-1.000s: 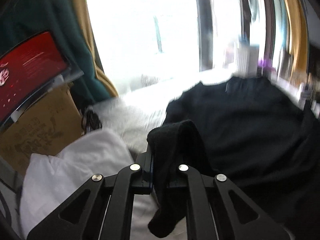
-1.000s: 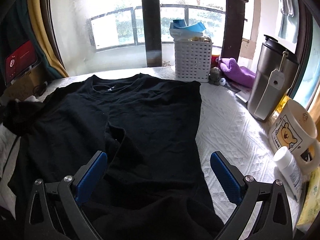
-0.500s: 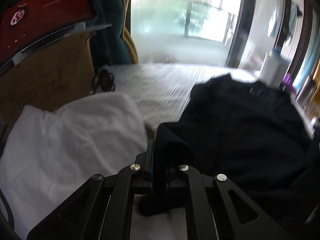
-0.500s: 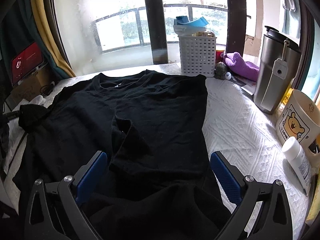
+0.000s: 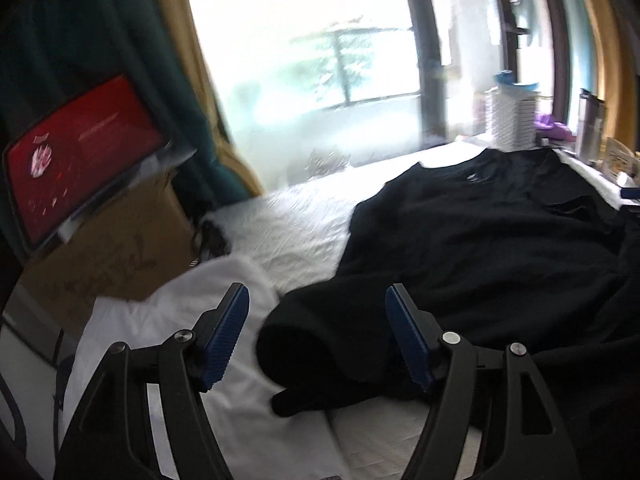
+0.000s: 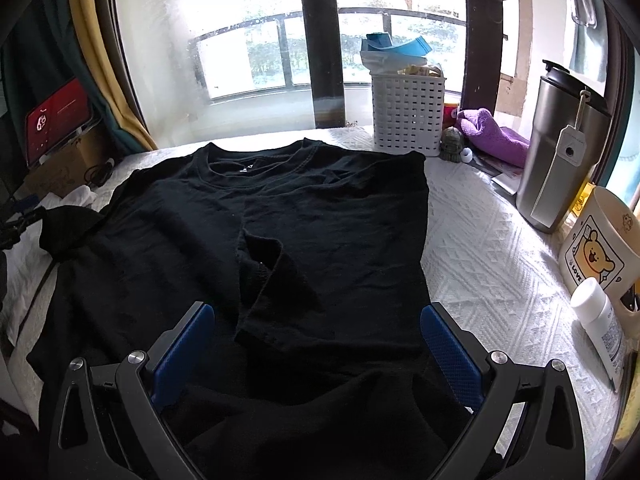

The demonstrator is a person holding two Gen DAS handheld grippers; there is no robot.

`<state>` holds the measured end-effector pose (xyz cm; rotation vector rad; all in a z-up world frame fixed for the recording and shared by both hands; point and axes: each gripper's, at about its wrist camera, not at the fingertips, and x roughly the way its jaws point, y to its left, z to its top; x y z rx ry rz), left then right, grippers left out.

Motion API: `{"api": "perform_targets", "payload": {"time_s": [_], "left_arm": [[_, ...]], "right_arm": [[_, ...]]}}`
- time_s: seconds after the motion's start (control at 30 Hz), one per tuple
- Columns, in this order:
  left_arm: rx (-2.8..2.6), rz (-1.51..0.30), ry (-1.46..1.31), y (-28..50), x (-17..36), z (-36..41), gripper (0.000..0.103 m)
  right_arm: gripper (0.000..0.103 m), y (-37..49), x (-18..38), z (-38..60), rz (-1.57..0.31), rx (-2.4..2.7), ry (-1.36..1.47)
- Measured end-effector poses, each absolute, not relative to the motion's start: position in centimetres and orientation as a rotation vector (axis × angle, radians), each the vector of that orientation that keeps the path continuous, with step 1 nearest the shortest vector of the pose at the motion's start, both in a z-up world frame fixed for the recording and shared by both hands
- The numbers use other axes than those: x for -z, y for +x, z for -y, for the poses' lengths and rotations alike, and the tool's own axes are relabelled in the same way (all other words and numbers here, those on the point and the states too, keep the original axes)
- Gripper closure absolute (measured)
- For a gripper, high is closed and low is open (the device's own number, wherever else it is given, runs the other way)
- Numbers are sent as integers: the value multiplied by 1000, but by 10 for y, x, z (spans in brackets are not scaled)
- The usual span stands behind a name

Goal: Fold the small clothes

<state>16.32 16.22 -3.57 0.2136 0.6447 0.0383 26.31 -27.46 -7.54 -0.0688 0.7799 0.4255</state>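
Smoothing the black shirt (image 6: 304, 216) flat on the tabletop (image 6: 492, 248) before creasing it looks like the step in hand; the sleeve (image 5: 320, 344) bunched beside the white cloth (image 5: 160, 320) should be spread out first. The left gripper (image 5: 316, 332) has just been opening; its jaws stand wide, the sleeve between them but unpressed. The right gripper (image 6: 316, 344) hangs wide over the shirt's lower part, holding nothing.

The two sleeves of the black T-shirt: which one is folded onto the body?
The sleeve near the right gripper lies folded on the chest; the other sleeve sticks outward.
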Motion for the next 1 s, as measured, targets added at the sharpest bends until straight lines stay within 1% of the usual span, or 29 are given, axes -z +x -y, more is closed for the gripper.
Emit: {"api": "perform_targets", "payload": {"time_s": [0.1, 0.2, 0.27, 0.33, 0.4, 0.43, 0.47, 0.5, 0.53, 0.57, 0.6, 0.63, 0.67, 0.73, 0.83, 1.0], "left_arm": [[11, -674, 287, 168, 46, -146, 32], [38, -784, 359, 181, 72, -137, 32], [-21, -844, 457, 187, 97, -135, 32], [-26, -871, 456, 190, 104, -137, 32], [-24, -852, 431, 190, 97, -141, 33], [-26, -846, 435, 190, 96, -142, 38], [-34, -852, 451, 191, 98, -143, 51], [-39, -868, 455, 193, 100, -145, 58], [-39, -882, 446, 194, 101, -148, 70], [-37, -886, 434, 193, 101, -151, 76], [-37, -884, 423, 193, 99, -153, 79], [-49, -875, 414, 194, 97, -155, 87], [-61, -866, 416, 193, 98, -154, 93], [-81, -847, 409, 192, 95, -158, 99], [-93, -803, 354, 189, 84, -164, 101], [-25, -716, 123, 186, 46, -178, 101]], "right_arm": [[0, 262, 74, 276, -777, -421, -66], [0, 261, 74, 278, -775, -418, -58], [0, 260, 75, 279, -775, -418, -53], [0, 260, 77, 280, -777, -417, -47], [0, 260, 79, 281, -784, -414, -44], [0, 261, 80, 281, -787, -413, -43], [0, 261, 81, 281, -787, -414, -41], [0, 260, 81, 282, -786, -415, -40], [0, 260, 81, 282, -786, -416, -38], [0, 260, 81, 282, -785, -416, -37], [0, 260, 81, 282, -784, -416, -36], [0, 260, 81, 283, -784, -416, -35], [0, 260, 81, 283, -784, -415, -33], [0, 261, 81, 284, -786, -413, -31], [0, 261, 82, 284, -787, -414, -30], [0, 262, 82, 285, -784, -418, -26]]}}
